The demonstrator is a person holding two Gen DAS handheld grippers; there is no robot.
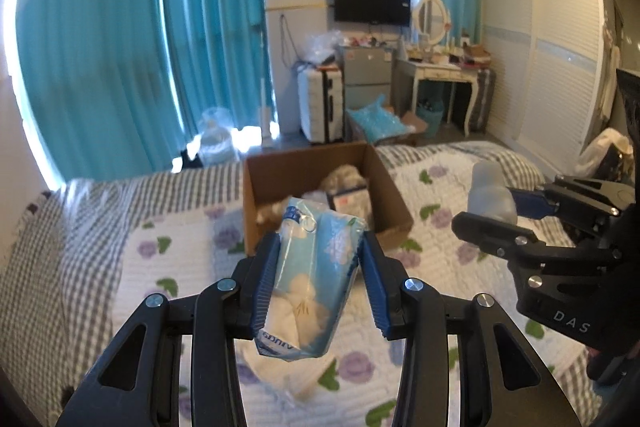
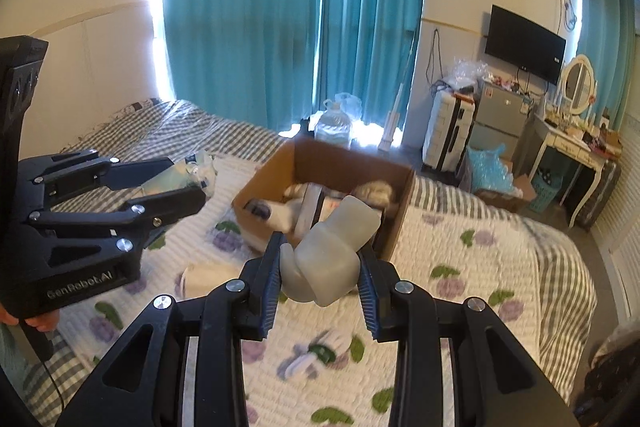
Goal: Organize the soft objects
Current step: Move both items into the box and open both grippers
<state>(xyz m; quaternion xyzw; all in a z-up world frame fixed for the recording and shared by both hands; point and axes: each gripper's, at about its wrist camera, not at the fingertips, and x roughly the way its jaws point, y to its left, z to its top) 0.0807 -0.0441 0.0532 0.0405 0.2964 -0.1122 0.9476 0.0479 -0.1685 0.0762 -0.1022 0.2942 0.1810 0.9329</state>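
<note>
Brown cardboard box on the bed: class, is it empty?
No, the brown cardboard box already holds several soft items, seen over its open top in the right wrist view.

glossy plastic tissue pack (image 1: 316,267), matt cardboard box (image 1: 280,171), quilted cloth bedspread (image 1: 160,267)

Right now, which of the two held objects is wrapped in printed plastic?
The blue-and-white packet in the left gripper. The right gripper holds a plain, pale, unprinted soft lump.
</note>
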